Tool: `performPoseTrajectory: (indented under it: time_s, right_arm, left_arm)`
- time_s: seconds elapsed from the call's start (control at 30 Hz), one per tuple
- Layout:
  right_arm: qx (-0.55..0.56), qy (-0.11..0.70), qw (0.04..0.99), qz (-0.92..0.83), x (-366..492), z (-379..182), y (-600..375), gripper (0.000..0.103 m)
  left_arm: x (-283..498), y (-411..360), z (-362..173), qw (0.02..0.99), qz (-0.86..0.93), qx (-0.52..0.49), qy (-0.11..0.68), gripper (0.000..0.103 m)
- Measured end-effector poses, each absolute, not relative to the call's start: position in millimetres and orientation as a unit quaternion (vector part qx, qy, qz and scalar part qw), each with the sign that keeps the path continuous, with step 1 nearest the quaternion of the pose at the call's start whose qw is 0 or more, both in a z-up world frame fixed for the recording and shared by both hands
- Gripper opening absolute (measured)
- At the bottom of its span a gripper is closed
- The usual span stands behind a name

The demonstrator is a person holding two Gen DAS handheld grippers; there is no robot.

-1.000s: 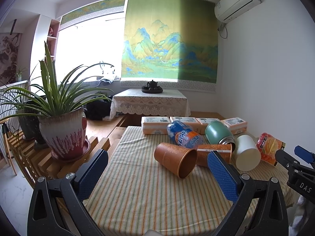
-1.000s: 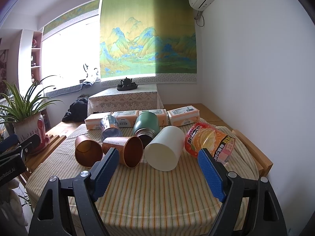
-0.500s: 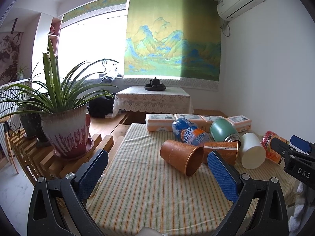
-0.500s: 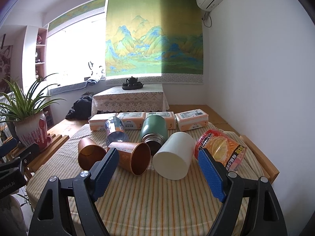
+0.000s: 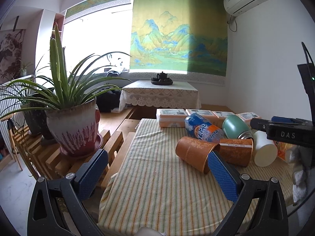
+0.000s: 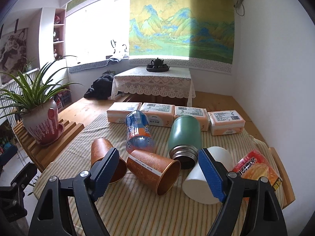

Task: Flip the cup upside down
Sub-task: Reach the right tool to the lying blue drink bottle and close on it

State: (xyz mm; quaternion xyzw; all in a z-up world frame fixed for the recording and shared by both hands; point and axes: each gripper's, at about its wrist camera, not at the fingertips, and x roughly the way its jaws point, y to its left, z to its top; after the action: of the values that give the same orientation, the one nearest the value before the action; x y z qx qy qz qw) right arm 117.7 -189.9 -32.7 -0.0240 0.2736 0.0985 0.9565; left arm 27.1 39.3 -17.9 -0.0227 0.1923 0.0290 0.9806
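Two orange-brown cups lie on their sides on the striped tablecloth (image 6: 137, 208). In the right wrist view the middle cup (image 6: 151, 167) points its mouth toward me, and the other orange cup (image 6: 100, 147) lies to its left. A white cup (image 6: 196, 186) lies on its side at the right. My right gripper (image 6: 158, 170) is open just in front of the middle orange cup and touches nothing. My left gripper (image 5: 157, 174) is open, with its right finger (image 5: 222, 175) just before the near orange cup (image 5: 193, 153). The second orange cup (image 5: 236, 151) and the white cup (image 5: 263, 151) lie beyond.
A green flask (image 6: 185, 135) and a blue-orange snack tube (image 6: 137, 131) lie behind the cups. A red snack packet (image 6: 256, 169) lies at the right, with several tissue packs (image 6: 157, 114) at the back. A potted plant (image 5: 74, 125) stands on a wooden rack at the left.
Both grippers have moved forward toward the cups, which now look larger. The right gripper now frames the middle orange cup. Both stay open, and no cup has moved.
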Motion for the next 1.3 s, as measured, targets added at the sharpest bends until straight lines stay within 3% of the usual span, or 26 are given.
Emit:
performPoseTrajectory:
  time_s: [0.27,0.77,0.97,1.3]
  right_arm:
    - [-0.06,0.376,0.914,0.142,207.5,-20.9,-156.9,0.079]
    - [-0.127,0.529,0.829,0.131,319.4,-86.7,-102.9,0.078]
    - [-0.138,0.553,0.81,0.137,329.0,-97.9,-99.0,0.058]
    - [-0.167,0.519,0.827,0.137,320.2,-80.3,-88.0,0.054]
  left_arm:
    - [30.1,54.2,-23.0,0.978,0.044,-0.029,0.2,0.102]
    - [42.2,103.4,-41.9,0.971,0.083,-0.053,0.216,0.102]
    - [46.3,117.9,-46.2,0.969,0.095,-0.065,0.22,0.102]
    - [40.5,121.3,-43.3,0.969,0.098,-0.065,0.215,0.102]
